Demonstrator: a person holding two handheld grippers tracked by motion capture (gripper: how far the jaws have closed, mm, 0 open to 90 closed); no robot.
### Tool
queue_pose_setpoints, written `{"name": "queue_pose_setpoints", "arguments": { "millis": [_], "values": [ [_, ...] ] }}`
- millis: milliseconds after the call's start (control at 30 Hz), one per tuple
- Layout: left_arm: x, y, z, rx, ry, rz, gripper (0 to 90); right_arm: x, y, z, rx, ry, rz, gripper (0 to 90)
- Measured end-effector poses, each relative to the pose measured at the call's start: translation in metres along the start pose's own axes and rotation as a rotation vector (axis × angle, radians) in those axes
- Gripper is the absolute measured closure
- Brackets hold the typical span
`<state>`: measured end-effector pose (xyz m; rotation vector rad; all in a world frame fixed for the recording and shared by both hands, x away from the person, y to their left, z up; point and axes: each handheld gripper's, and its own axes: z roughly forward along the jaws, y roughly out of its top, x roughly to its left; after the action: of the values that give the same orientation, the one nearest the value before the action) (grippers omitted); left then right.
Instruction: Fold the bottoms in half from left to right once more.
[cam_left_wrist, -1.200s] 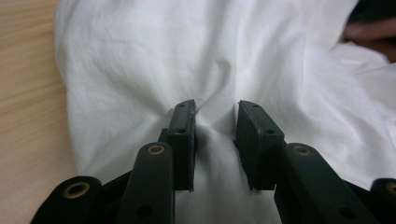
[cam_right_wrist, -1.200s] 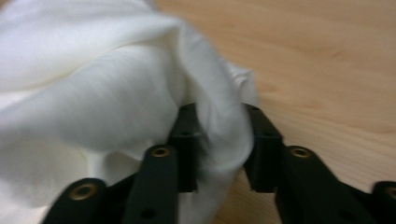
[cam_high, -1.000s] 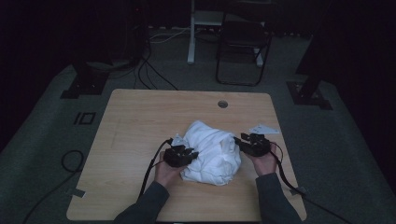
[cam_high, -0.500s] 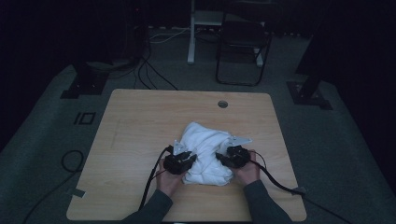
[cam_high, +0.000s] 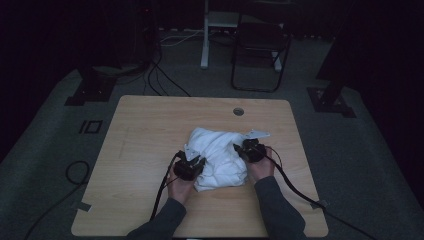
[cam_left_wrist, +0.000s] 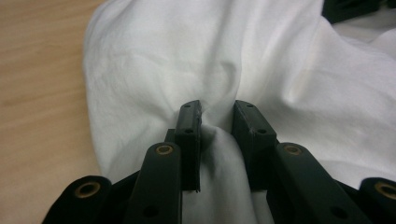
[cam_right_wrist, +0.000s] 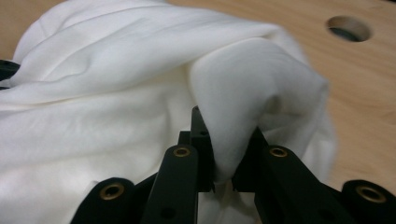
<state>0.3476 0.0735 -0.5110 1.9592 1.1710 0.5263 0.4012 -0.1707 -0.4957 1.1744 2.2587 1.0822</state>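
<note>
- High view: one wooden table (cam_high: 150, 135), with one round hole (cam_high: 238, 111) near its far edge.
- One crumpled white cloth (cam_high: 215, 150) heaped right of the table's middle, towards the near edge.
- One small white tab (cam_high: 257, 133) sticking out at the heap's far right corner; no writing readable on it.
- Two grippers, two hands, two dark sleeves, all entering from the near edge.
- Left gripper (cam_high: 196, 162) against the heap's near left side, touching cloth.
- Right gripper (cam_high: 240, 149) on the heap's right side, touching cloth; jaws having just been closing, with cloth between them.
- One black cable trailing from each gripper over the table's near edge.
- Beyond the table: one dark folding chair (cam_high: 260, 50), one pale post (cam_high: 205, 35), and loose cables (cam_high: 165, 80) on the grey floor (cam_high: 370, 150).
- Left gripper view: two black jaws drawn close, pinching one raised fold of the white cloth (cam_left_wrist: 261, 70); fabric bulging up between the pads.
- Bare table wood (cam_left_wrist: 37, 93) on the left of that frame, cloth spreading over the rest.
- Four brass-ringed screw holes counted on the jaw arms; no brand or lettering legible.
- Right gripper view: two black jaws nearly together, clamping one hanging fold of the white cloth (cam_right_wrist: 116, 70) between the pads.
- One table hole (cam_right_wrist: 349, 28) at top right, well apart from the cloth.
- Four brass-ringed holes here as well; no readable writing.
</note>
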Motion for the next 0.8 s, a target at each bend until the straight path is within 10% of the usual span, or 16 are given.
{"name": "queue_pose_setpoints", "arguments": {
  "millis": [467,633,800],
  "values": [
    [0.004,0.005,0.005,-0.001,-0.024,-0.01,72.1,-0.024,0.002,-0.07,-0.187,-0.041,0.1,59.8],
    [0.005,0.004,0.005,-0.001,-0.032,-0.012,71.7,0.004,0.005,-0.05,-0.134,0.04,-0.002,64.1],
    [0.007,0.003,0.004,-0.011,-0.044,-0.015,71.4,0.005,0.004,-0.014,-0.07,-0.038,0.05,57.4]
  ]
}}
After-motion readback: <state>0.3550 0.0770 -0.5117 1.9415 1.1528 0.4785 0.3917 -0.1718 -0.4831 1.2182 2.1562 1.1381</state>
